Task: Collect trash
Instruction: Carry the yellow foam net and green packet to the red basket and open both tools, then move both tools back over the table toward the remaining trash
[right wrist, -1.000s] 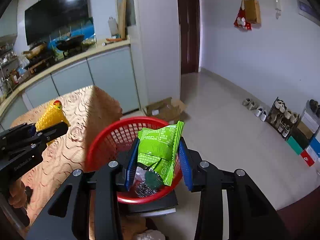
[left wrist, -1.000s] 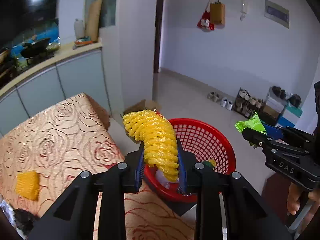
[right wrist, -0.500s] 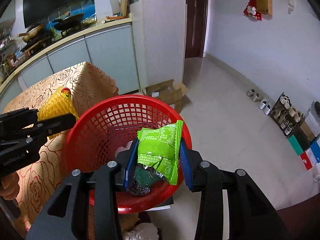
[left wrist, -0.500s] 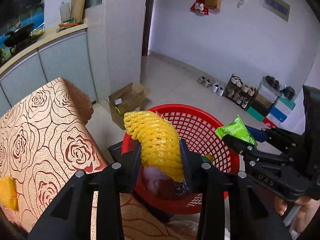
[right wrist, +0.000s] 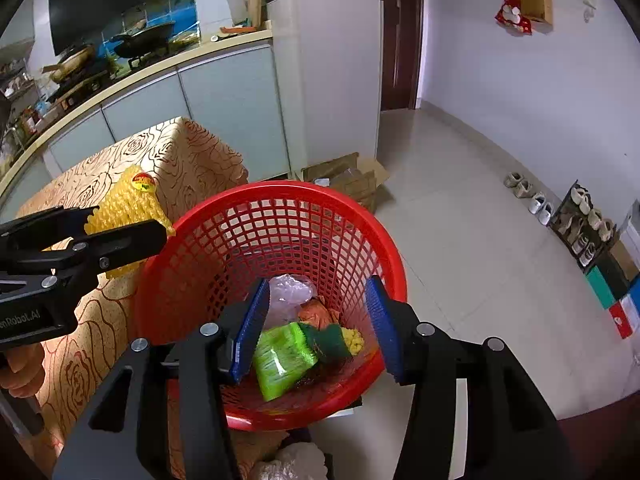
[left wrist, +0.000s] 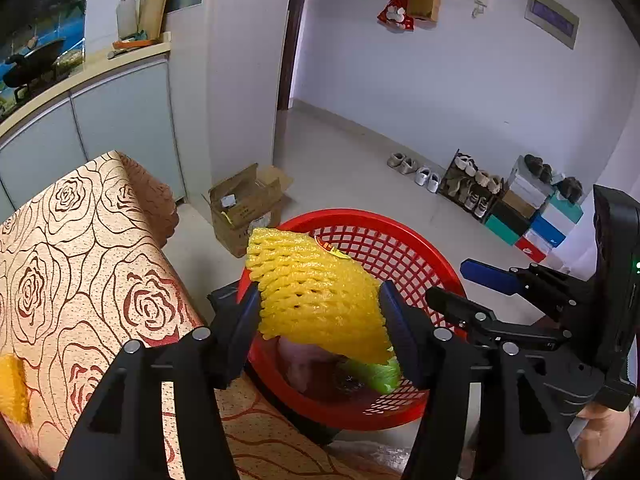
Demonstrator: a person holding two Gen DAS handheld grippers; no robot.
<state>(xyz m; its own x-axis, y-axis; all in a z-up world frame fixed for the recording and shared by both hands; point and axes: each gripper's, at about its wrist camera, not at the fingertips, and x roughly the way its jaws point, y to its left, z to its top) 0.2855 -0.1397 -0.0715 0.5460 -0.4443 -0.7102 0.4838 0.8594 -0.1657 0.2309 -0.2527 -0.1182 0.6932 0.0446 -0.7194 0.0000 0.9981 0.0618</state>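
Observation:
In the left wrist view, a yellow foam net [left wrist: 316, 300] spans the gap of my left gripper [left wrist: 320, 320]. Its jaws are opening and the net has puffed out, still touching both pads. It hangs over the near rim of the red mesh basket [left wrist: 360, 216]. My right gripper [right wrist: 316, 328] stands open over the basket [right wrist: 280, 188], jaws still widening, with nothing between them. A green wrapper [right wrist: 284, 356] lies below on other trash in the basket. The left gripper [right wrist: 132, 224] with the net [right wrist: 124, 204] shows at the basket's left.
A table with a rose-patterned cloth [left wrist: 80, 260] lies left of the basket, and another yellow piece [left wrist: 12, 388] rests on it. An open cardboard box [left wrist: 244, 208] sits on the floor behind. Shoes and boxes [left wrist: 500, 196] line the far wall. Kitchen cabinets [right wrist: 220, 96] stand behind the table.
Both grippers came down over the basket. The right jaws spread and the green wrapper dropped into the basket. The left jaws widened and the foam net swelled between them.

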